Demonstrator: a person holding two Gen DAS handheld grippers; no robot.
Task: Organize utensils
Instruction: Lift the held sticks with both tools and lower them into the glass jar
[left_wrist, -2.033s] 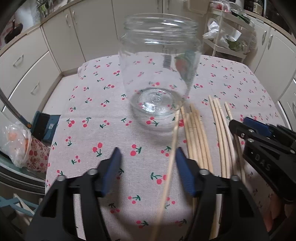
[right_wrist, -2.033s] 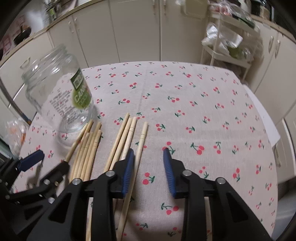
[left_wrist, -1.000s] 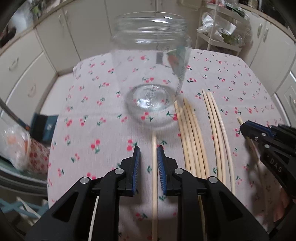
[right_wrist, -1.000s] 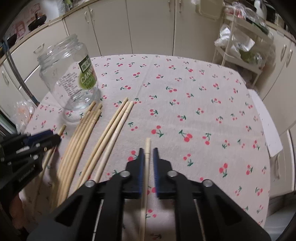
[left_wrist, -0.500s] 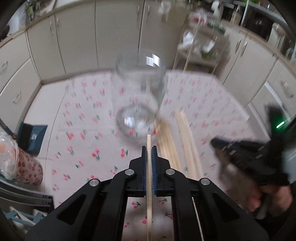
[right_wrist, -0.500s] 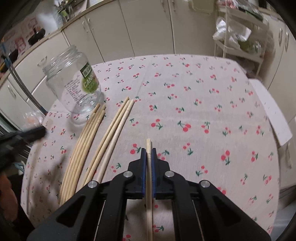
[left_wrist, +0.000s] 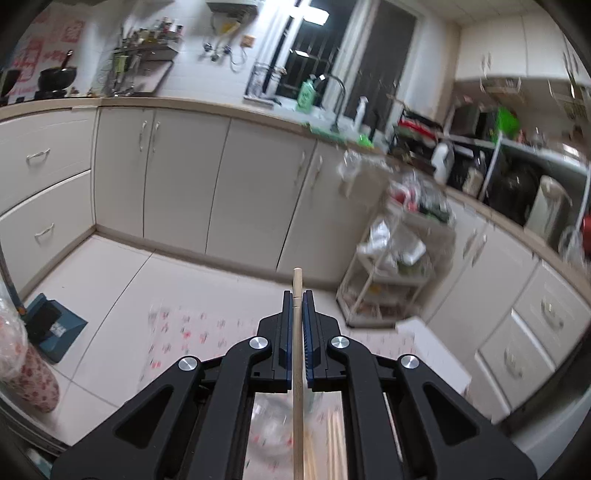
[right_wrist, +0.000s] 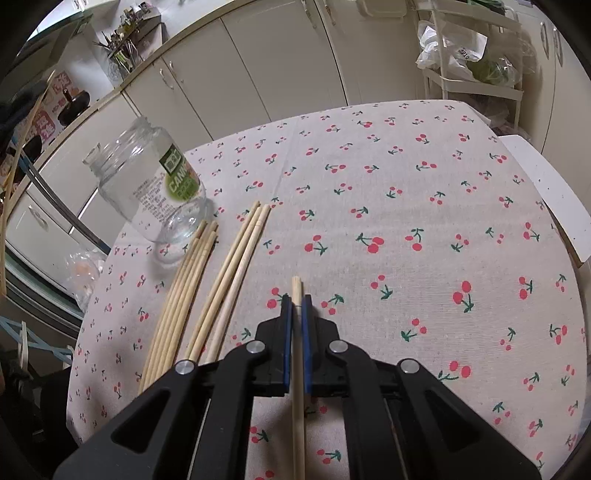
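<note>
The left gripper (left_wrist: 294, 325) has its blue ribbed fingers (left_wrist: 284, 332) clamped on a slim, round, pale wooden chopstick (left_wrist: 297, 369), which a second ago lay on the counter and now rides high, pointing toward the kitchen cabinets: it is picked and ready for the jar. The right gripper (right_wrist: 294, 332) likewise pinches a second chopstick (right_wrist: 297, 387) low over the cherry-print cloth of the counter (right_wrist: 424, 192). Near the counter's left edge, the clear glass jar (right_wrist: 147, 184) stands just beyond the remaining chopsticks (right_wrist: 207, 280).
</note>
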